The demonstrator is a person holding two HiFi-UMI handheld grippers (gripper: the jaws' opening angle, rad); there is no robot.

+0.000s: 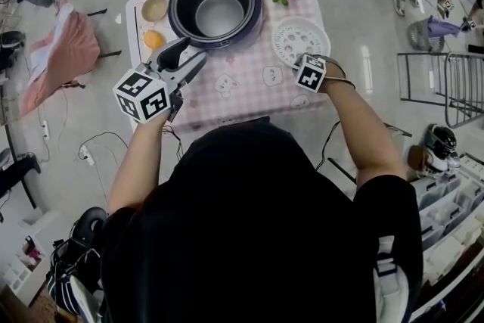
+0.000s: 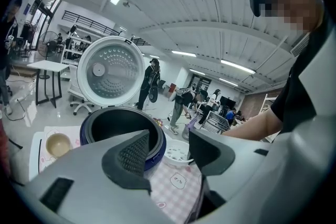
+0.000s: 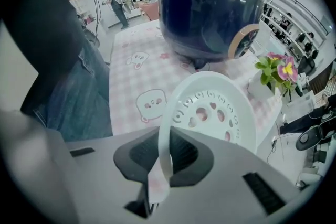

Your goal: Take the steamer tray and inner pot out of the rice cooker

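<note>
Steamer tray (image 3: 215,107) out of the cooker, clamped by its rim in your right gripper (image 3: 165,157).
Beyond that gripper the tray lies flat over the checked table (image 1: 242,79), beside the rice cooker (image 1: 174,13), with a flower pot (image 3: 275,73) close at its far right. Your left gripper (image 2: 168,149) is spread apart and empty. Just ahead of it the inner pot (image 1: 219,13) sits in the cooker, with small bowls (image 1: 154,8) off to the left.
</note>
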